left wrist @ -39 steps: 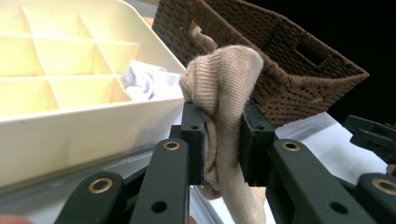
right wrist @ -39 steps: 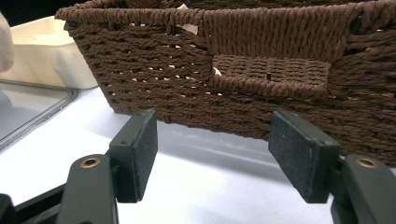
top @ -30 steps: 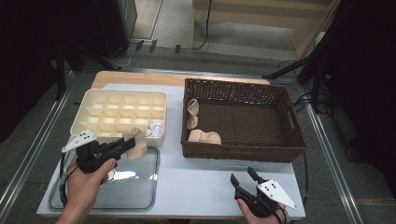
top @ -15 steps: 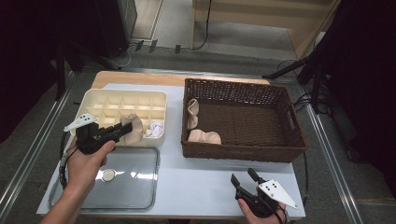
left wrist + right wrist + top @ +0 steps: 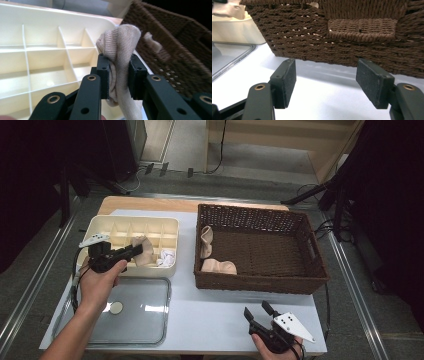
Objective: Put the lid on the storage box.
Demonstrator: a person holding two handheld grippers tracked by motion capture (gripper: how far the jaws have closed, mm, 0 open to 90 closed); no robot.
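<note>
High view: the left gripper, held in a hand entering from the lower left of the frame, is clenched on a beige sock above the right-hand compartments of the cream divided tray, which sits left of centre. In the left gripper view the two black jaws pinch the sock at mid-frame, its folded top bulging above them and its tail hanging below; the tray's partitions occupy the left half and the brown wicker basket the right. A white sock lies in a compartment at the tray's right end, just beside the held one. In the basket, at centre right of the high view, two more beige socks rest against its left wall. A clear lid lies at the lower left. The right gripper, at the bottom edge right of centre, is released, its jaws spread above the bare white tabletop and facing the basket wall.
</note>
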